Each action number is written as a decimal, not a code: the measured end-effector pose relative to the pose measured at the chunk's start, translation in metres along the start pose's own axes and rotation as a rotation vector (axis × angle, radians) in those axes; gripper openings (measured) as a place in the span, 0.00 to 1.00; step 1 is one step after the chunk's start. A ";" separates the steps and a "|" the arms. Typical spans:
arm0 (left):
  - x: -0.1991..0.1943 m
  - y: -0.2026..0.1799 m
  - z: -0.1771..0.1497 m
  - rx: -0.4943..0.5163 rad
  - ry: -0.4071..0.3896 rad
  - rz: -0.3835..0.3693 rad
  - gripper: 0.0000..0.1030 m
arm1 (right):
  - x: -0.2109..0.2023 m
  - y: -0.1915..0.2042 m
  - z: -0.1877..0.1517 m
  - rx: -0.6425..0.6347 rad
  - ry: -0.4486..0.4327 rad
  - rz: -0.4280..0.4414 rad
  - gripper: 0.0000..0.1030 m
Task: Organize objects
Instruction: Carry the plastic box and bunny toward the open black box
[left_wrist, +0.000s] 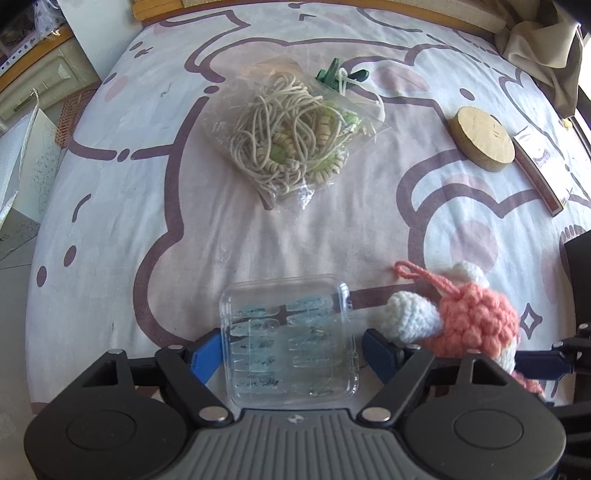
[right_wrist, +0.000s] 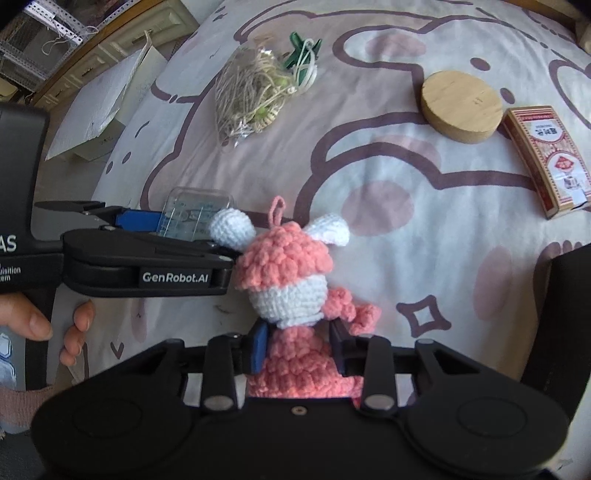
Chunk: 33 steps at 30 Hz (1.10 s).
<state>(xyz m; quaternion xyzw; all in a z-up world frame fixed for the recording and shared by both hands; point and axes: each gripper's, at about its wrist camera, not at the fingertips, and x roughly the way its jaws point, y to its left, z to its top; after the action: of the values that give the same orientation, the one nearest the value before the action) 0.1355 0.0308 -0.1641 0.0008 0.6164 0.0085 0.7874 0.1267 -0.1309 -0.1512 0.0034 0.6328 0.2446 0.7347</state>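
- Bare bedsheet (left_wrist: 295, 240) lies open between the clear plastic box (left_wrist: 290, 339) and the bag of cords (left_wrist: 288, 136).
- The crocheted doll (right_wrist: 284, 273) crowds the box's right side, touching the left gripper (right_wrist: 155, 236).
- Wooden disc (right_wrist: 461, 107) and red carton (right_wrist: 546, 158) block the far right.

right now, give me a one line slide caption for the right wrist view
Right gripper shut on a pink-and-white crochet doll on the printed bedsheet, left gripper beside it around a clear plastic box.

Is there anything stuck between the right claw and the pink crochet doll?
No. The right claw has the pink crochet doll directly between its blue pads, which press on its body. Nothing else sits between them.
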 end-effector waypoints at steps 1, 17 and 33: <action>-0.001 -0.001 0.001 -0.002 0.003 -0.002 0.73 | -0.002 -0.001 0.000 0.007 -0.008 -0.006 0.34; -0.059 0.002 0.000 -0.062 -0.133 -0.037 0.73 | -0.049 -0.011 -0.003 0.098 -0.191 -0.068 0.32; -0.130 -0.003 -0.021 -0.114 -0.291 -0.084 0.73 | -0.116 0.003 -0.023 0.136 -0.444 -0.084 0.31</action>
<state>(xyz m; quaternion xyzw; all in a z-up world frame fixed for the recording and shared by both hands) 0.0838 0.0260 -0.0427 -0.0684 0.4937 0.0102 0.8669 0.0951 -0.1777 -0.0471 0.0805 0.4704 0.1638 0.8634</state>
